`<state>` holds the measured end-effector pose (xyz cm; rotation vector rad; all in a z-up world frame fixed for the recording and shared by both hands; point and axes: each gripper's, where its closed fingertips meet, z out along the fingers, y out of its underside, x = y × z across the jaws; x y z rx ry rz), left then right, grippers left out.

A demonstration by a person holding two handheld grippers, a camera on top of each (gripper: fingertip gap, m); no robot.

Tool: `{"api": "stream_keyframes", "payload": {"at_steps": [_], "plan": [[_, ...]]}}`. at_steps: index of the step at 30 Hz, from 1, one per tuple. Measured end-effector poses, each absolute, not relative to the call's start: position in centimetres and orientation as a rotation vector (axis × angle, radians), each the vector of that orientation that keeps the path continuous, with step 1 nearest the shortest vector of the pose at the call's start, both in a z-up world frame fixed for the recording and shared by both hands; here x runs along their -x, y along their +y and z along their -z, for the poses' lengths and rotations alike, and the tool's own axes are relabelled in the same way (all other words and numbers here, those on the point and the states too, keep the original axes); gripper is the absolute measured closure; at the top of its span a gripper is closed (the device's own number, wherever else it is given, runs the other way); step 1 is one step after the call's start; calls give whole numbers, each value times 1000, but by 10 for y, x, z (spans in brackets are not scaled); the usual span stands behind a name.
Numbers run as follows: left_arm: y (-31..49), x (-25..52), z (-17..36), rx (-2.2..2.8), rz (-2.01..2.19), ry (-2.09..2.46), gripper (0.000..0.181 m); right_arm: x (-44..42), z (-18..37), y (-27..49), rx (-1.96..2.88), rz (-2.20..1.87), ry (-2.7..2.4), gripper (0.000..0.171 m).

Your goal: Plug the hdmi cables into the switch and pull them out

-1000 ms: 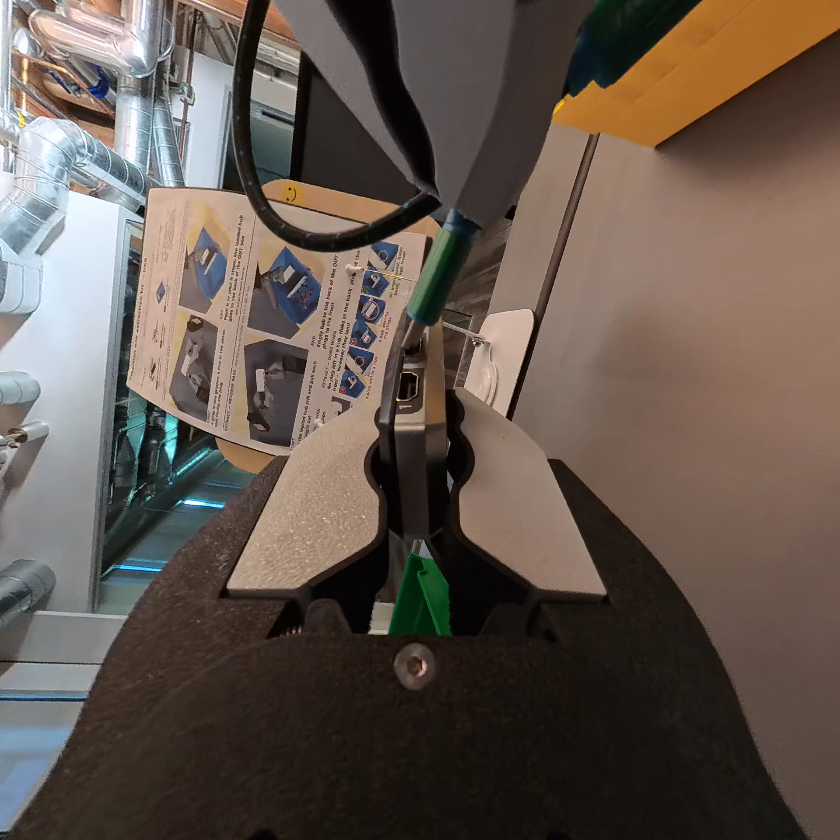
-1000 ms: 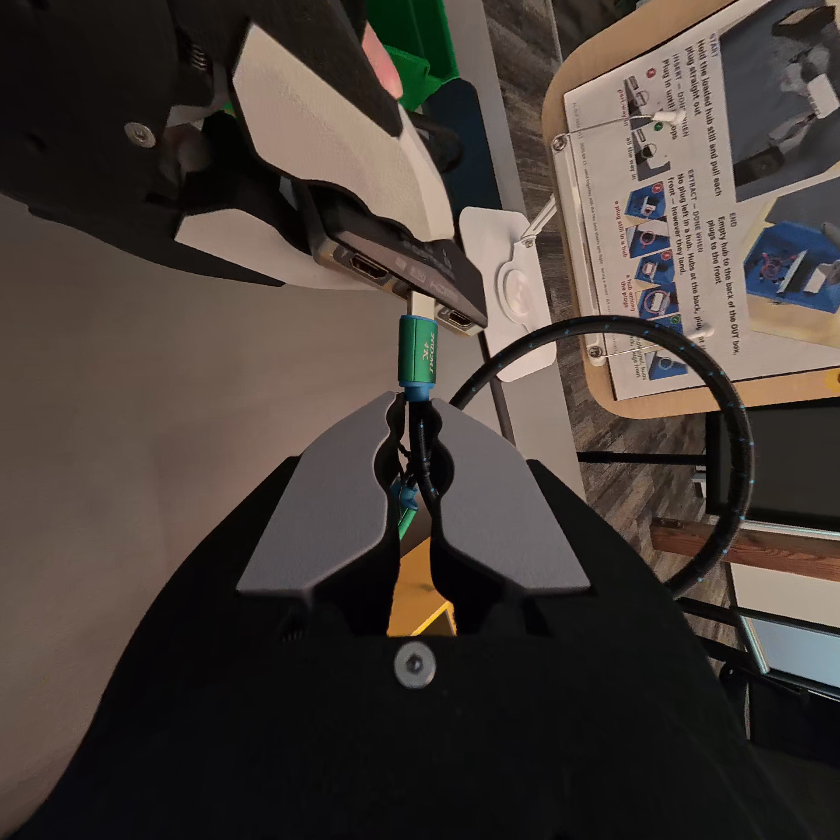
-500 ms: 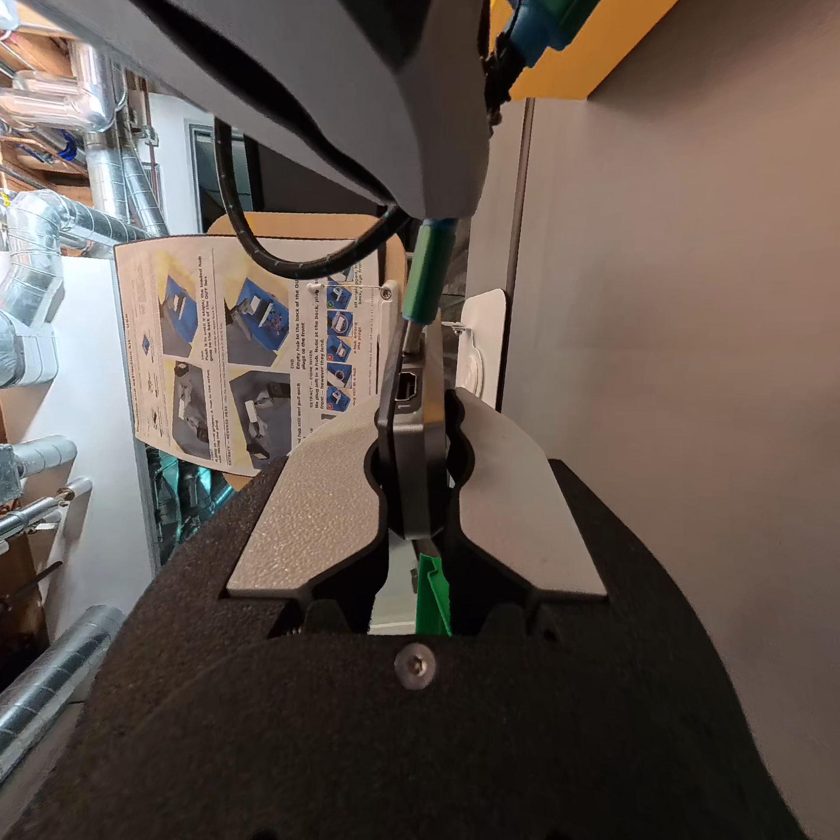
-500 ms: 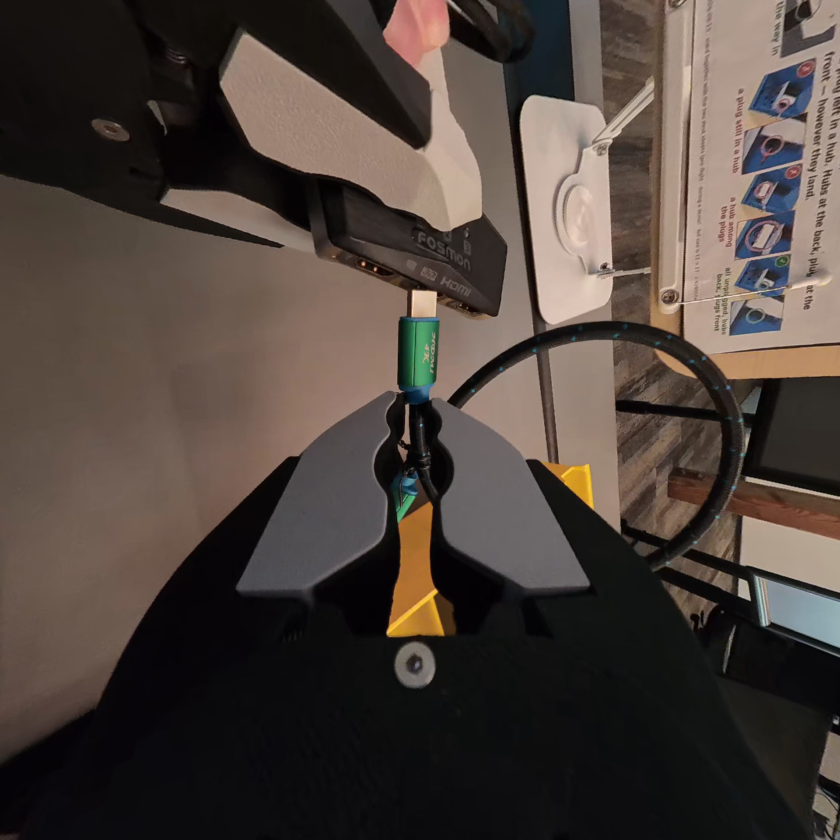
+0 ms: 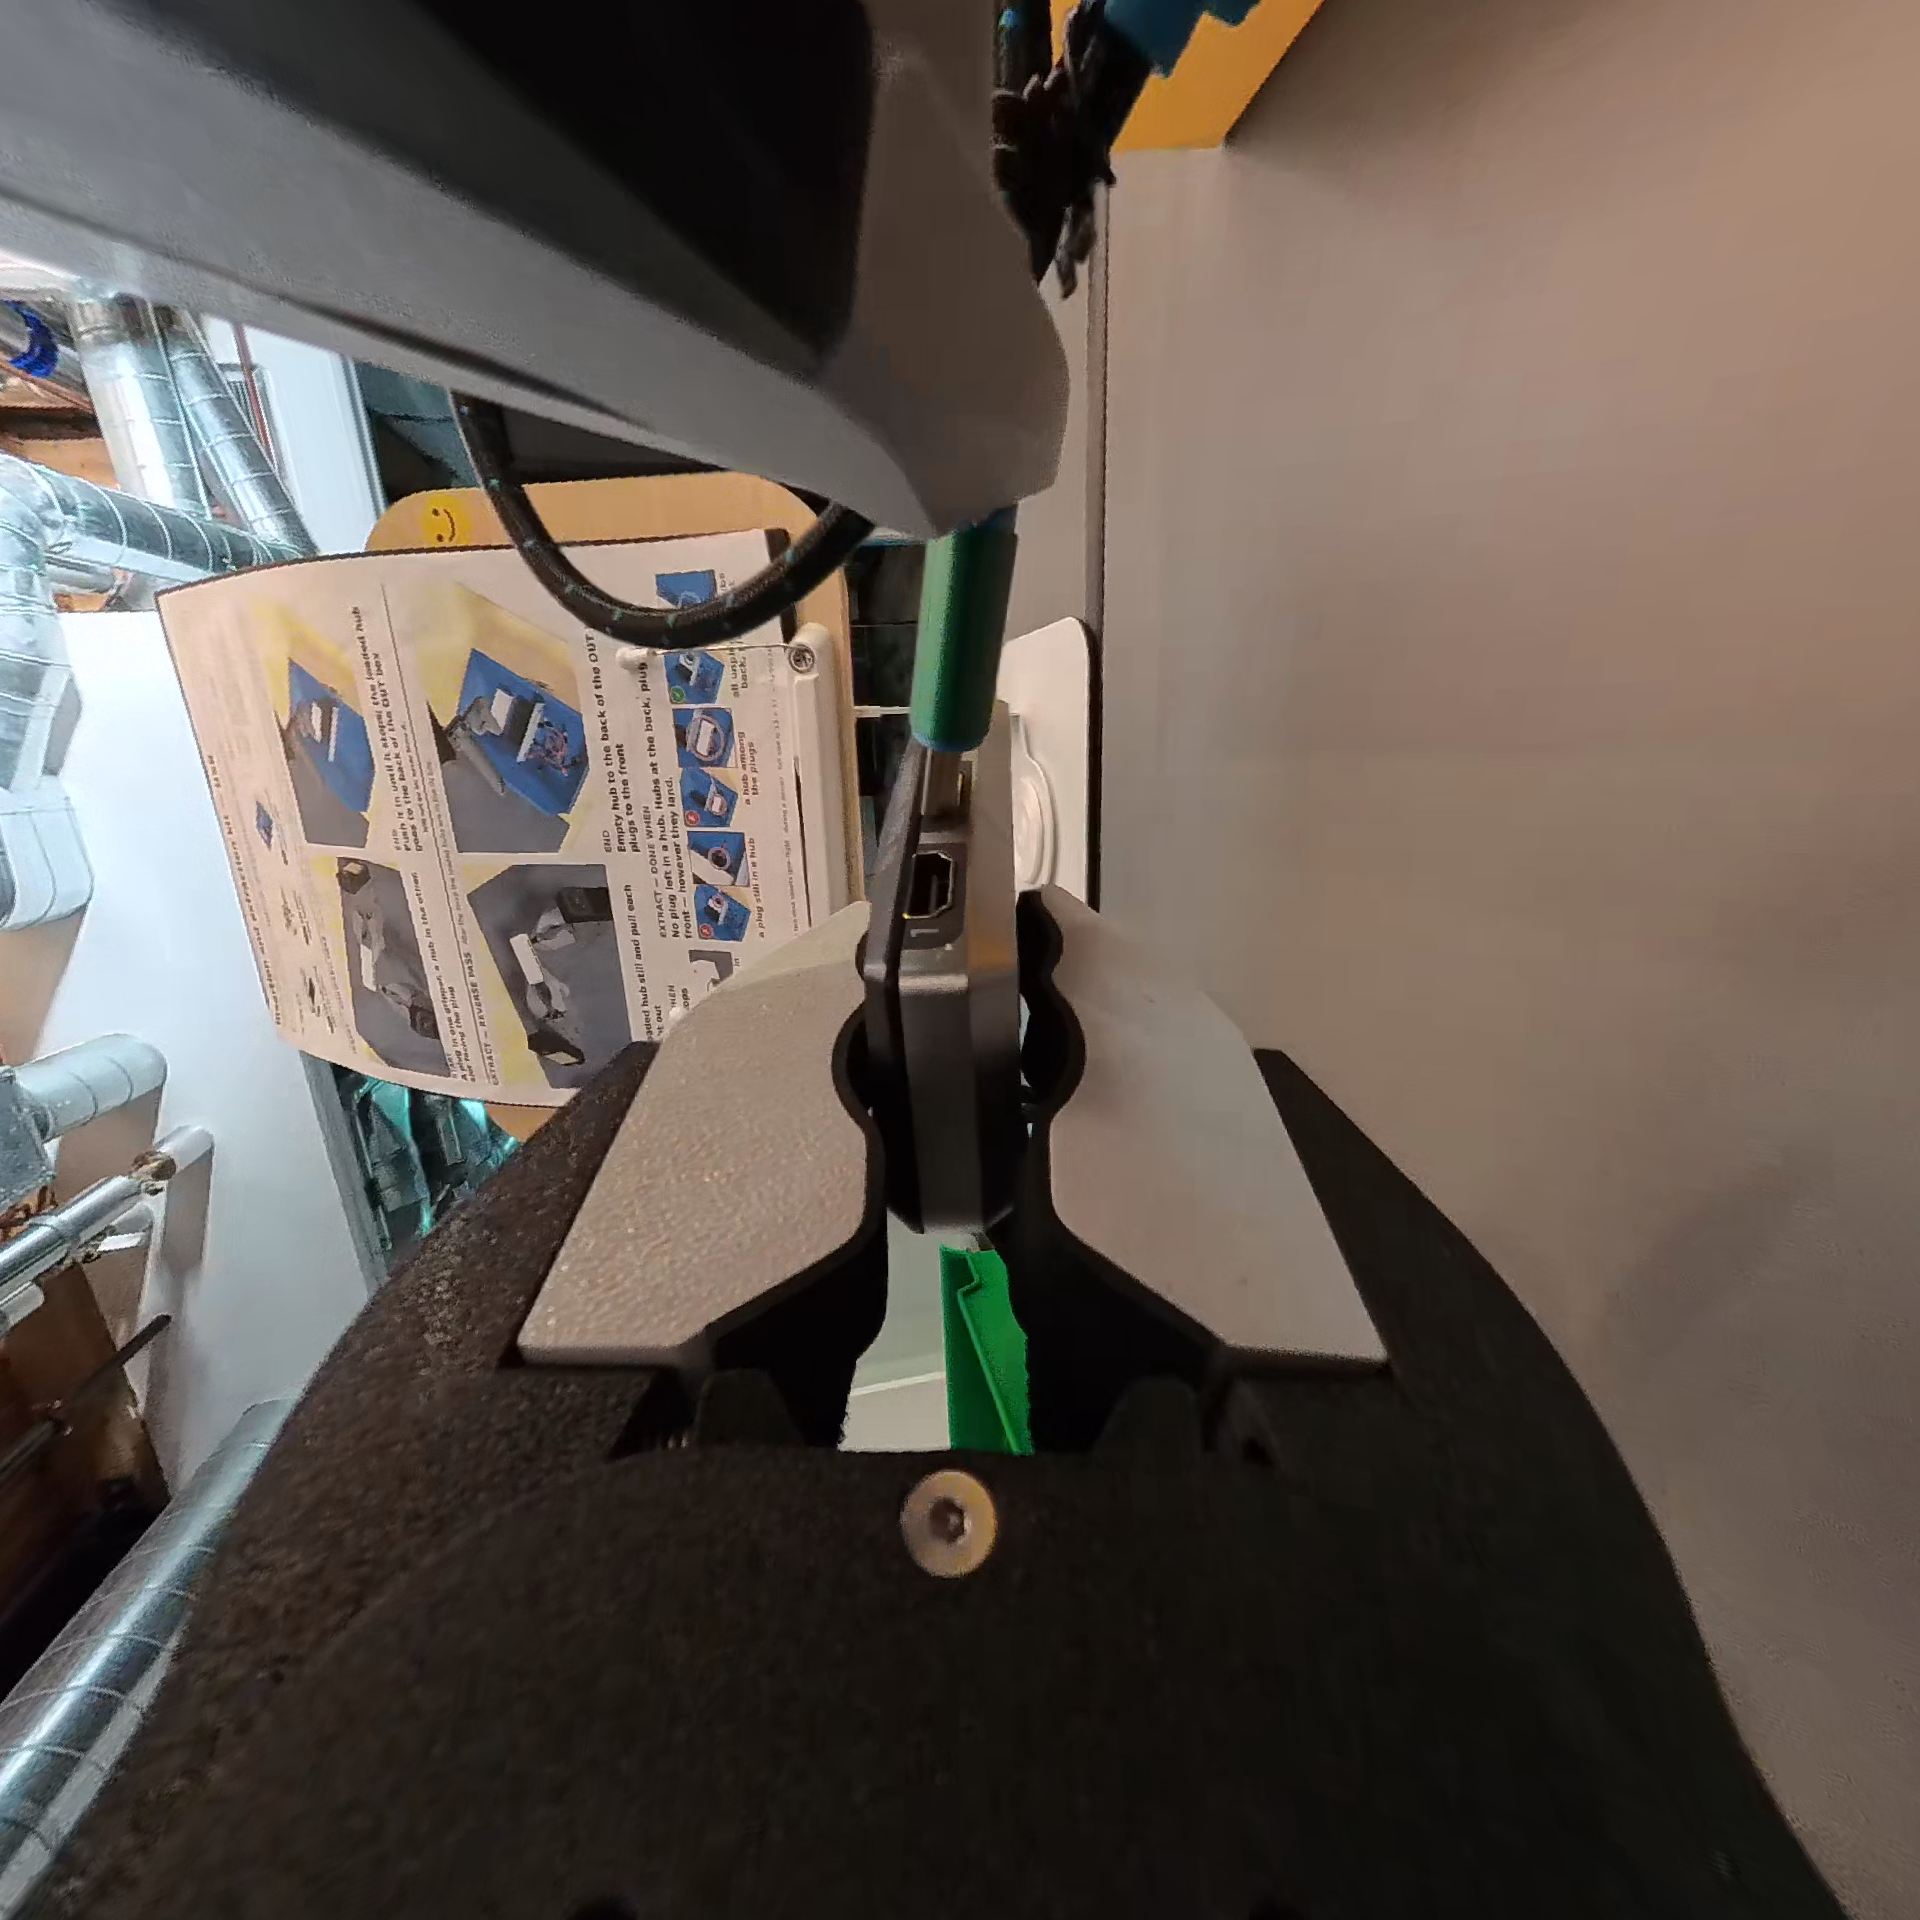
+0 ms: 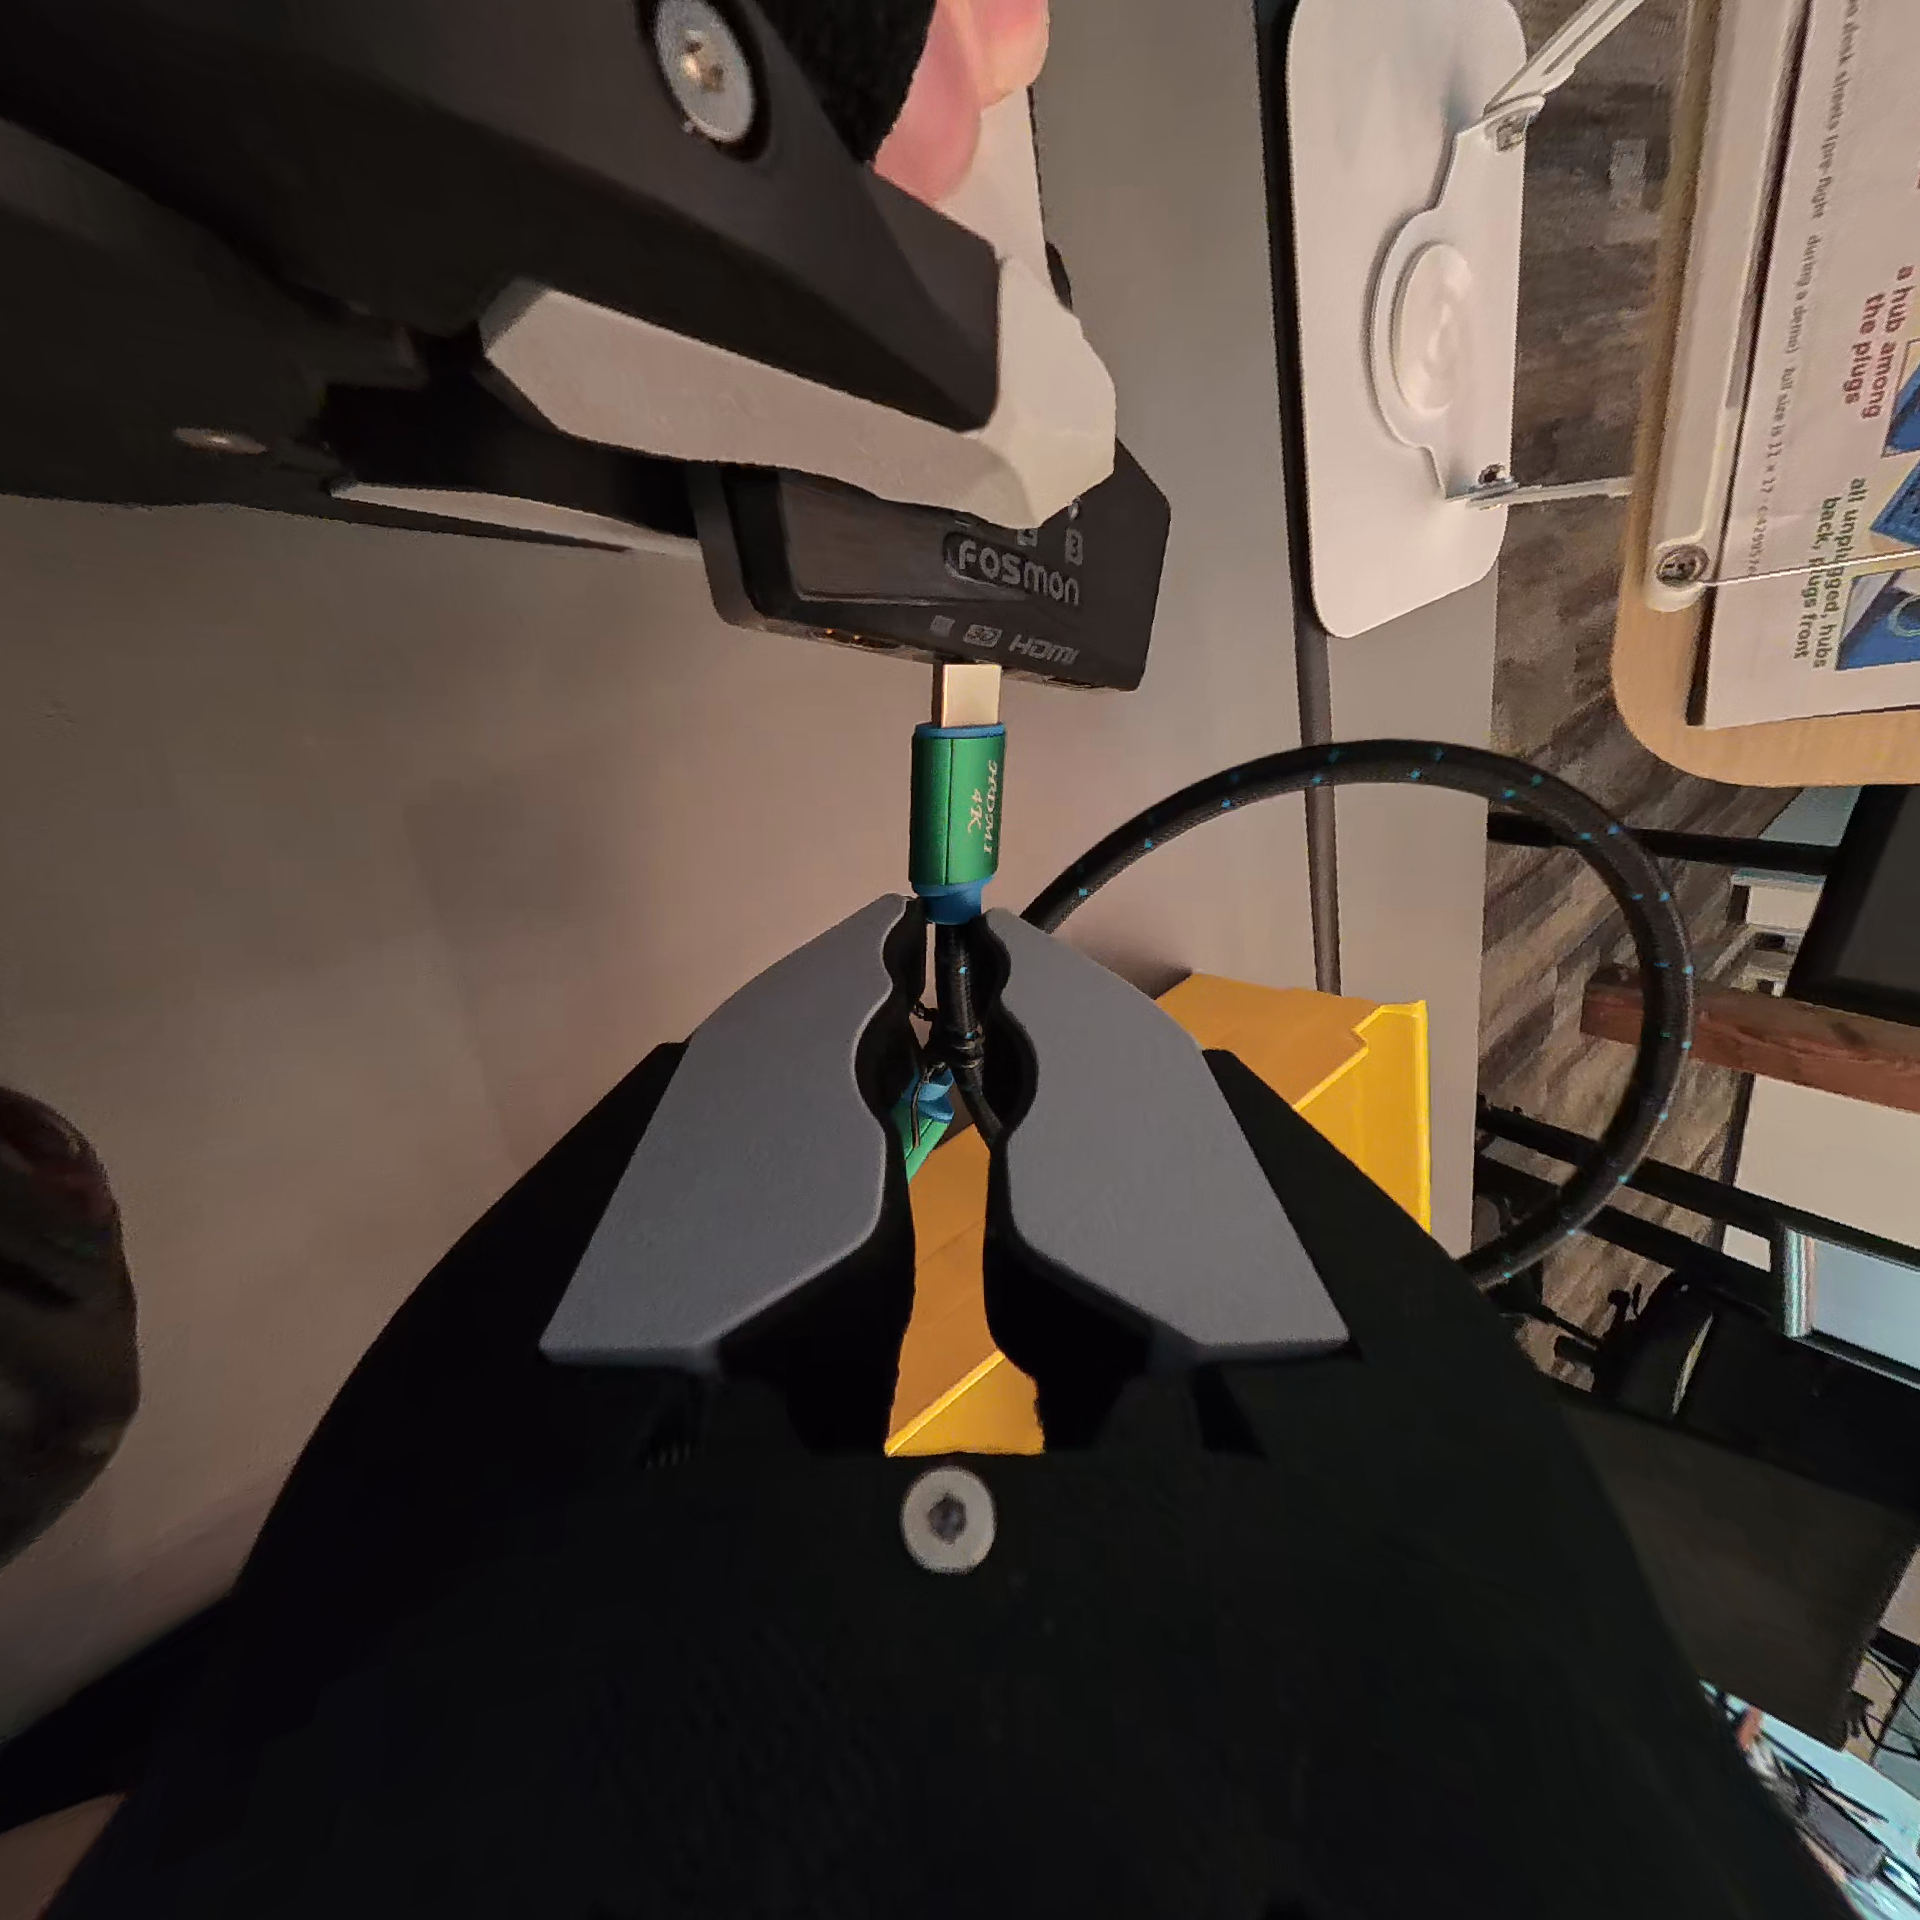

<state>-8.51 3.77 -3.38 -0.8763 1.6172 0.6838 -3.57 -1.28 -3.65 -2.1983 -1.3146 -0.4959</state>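
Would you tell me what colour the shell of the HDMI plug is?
Green, with a blue collar where the plug shell meets the cable; the right wrist view shows it best.

Looks like a lab or workshop bench inside an industrial building. Bare silver ventilation ducts [image 5: 62,582] and pipes running along the wall at nine o'clock in the left wrist view. Plain grey tabletop [image 6: 312,831], a yellow plastic parts bin [image 6: 1340,1081] at four o'clock in the right wrist view, and a printed instruction sheet [image 5: 468,821] clipped to a wooden board [image 6: 1662,675].
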Motion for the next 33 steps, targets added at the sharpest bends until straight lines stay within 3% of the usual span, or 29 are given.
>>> {"api": "stream_keyframes", "payload": {"at_steps": [33], "plan": [[38, 83, 53, 897, -722, 1687, 159, 38, 42, -18, 2221, 560, -1358, 163]]}}
